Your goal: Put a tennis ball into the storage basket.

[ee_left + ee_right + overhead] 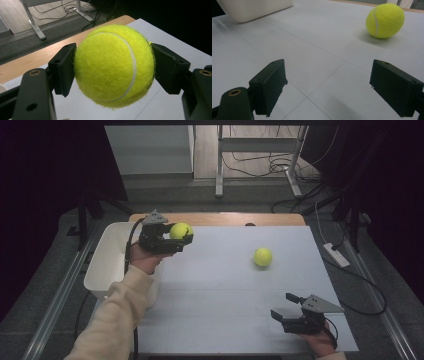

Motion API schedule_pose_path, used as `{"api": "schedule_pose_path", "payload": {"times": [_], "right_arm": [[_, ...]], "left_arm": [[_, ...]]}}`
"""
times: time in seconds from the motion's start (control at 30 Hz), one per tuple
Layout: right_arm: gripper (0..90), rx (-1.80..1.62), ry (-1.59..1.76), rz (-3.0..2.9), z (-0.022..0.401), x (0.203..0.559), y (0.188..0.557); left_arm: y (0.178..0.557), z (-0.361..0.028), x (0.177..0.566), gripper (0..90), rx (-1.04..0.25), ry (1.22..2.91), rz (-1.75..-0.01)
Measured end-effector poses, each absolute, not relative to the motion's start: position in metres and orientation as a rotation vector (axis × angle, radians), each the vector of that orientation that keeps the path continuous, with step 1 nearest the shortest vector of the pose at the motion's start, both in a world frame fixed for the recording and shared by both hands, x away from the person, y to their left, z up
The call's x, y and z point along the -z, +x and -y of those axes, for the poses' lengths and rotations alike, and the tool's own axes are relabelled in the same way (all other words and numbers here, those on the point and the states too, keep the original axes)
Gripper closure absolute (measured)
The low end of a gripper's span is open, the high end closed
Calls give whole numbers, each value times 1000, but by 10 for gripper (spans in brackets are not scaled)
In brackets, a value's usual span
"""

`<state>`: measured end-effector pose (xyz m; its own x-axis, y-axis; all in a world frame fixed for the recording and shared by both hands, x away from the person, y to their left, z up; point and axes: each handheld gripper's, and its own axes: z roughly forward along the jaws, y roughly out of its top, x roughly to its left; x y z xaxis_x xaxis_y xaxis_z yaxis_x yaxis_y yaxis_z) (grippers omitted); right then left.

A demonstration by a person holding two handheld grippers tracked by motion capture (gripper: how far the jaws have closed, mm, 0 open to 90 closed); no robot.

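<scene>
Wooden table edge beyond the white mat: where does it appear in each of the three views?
High view: wooden table edge, strip along far side.
Left gripper view: slanting band at left, behind the ball.
Right gripper view: thin line, top right.
Shared landmark: the white mat bordering it.

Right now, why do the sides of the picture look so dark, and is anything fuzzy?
High view: dark around the lit white table. Left gripper view: the fuzzy yellow tennis ball is sharp, the floor behind is soft. Right gripper view: the other yellow tennis ball casts a faint shadow.
</scene>
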<state>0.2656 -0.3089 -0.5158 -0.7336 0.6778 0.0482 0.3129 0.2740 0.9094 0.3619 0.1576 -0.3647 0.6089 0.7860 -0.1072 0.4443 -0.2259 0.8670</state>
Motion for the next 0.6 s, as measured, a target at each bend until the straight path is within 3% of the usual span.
{"api": "schedule_pose_path", "payload": {"times": [0.6], "right_arm": [[139,-1445,909,-2201,309,516,266]], "left_arm": [[368,-182,366,269,-479,1849,-1068]]}}
